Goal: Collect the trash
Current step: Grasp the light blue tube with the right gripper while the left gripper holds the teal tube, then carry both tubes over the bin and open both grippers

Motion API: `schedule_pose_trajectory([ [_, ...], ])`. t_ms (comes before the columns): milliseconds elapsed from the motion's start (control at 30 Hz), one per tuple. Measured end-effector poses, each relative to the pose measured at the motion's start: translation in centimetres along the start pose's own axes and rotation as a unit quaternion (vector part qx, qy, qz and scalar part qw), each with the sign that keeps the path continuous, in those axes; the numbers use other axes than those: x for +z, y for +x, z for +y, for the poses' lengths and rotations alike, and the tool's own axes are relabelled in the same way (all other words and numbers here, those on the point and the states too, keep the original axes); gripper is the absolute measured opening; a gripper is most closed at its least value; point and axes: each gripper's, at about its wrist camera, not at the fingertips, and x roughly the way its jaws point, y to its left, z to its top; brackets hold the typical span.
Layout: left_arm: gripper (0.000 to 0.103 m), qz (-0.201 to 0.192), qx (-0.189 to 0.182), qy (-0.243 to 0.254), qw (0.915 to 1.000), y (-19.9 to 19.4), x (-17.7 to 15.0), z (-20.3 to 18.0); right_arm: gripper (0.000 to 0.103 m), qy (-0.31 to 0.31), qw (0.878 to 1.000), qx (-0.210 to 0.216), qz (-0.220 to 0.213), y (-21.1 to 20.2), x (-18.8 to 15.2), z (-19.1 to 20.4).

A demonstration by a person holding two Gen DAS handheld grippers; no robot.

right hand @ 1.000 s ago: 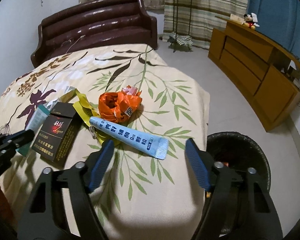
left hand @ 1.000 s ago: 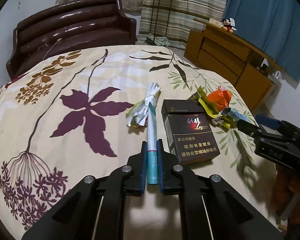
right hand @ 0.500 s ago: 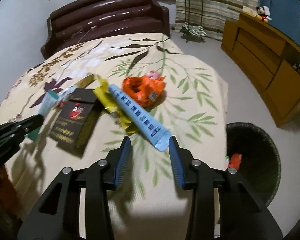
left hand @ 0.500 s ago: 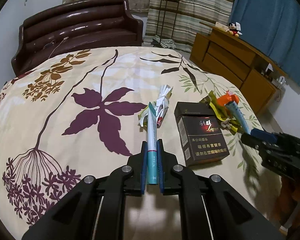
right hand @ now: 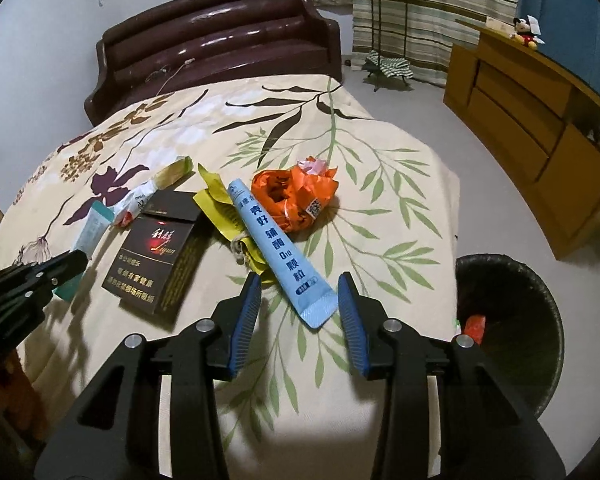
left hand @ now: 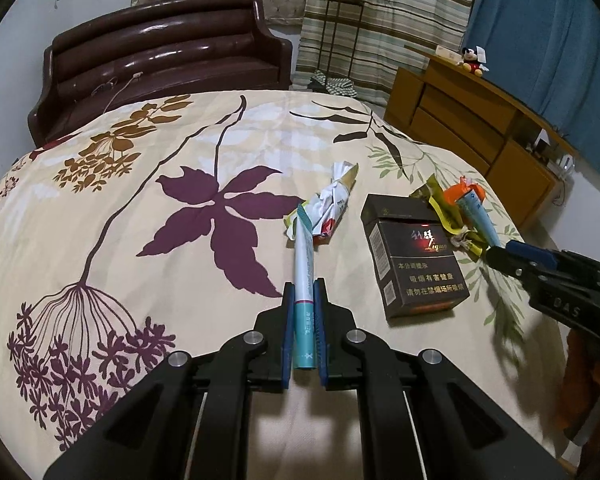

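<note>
left gripper [left hand: 303,312] pinches a teal sachet [left hand: 303,276]; right gripper [right hand: 299,308] jaws stand apart around the blue sachet [right hand: 278,246], not touching.

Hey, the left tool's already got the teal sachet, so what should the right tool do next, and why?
Probably close the right tool on the blue sachet: its near end lies between the fingers, which do not seem to touch it yet. The left tool grips the teal sachet, and the black bin waits beside the bed.
</note>
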Motion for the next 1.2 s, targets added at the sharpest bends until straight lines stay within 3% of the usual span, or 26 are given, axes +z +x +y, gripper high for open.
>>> schedule_pose_trajectory([
  [133, 0.01, 0.0, 0.0, -0.001, 1.0, 0.0, 0.0, 0.1, 0.026, -0.004, 1.0, -0.001, 0.005, 0.5, -0.1, 0.2],
  [167, 0.01, 0.0, 0.0, -0.002, 1.0, 0.1, 0.0, 0.1, 0.017, -0.002, 1.0, 0.0, 0.004, 0.4, -0.1, 0.2],
  [300, 0.01, -0.003, 0.001, -0.004, 1.0, 0.0, 0.0, 0.3, 0.006, 0.006, 1.0, 0.009, 0.005, 0.3, -0.5, 0.1],
  [833, 0.009, -0.028, -0.002, 0.007, 0.9996, -2.0, -0.7, -1.5, 0.005, 0.017, 0.999, 0.005, -0.035, -2.9, -2.0, -0.1],
  [1200, 0.009, -0.059, -0.035, 0.036, 0.997, -3.4, -0.6, -6.6, 0.005, 0.031, 0.997, -0.033, -0.059, -5.3, -3.0, -3.1],
])
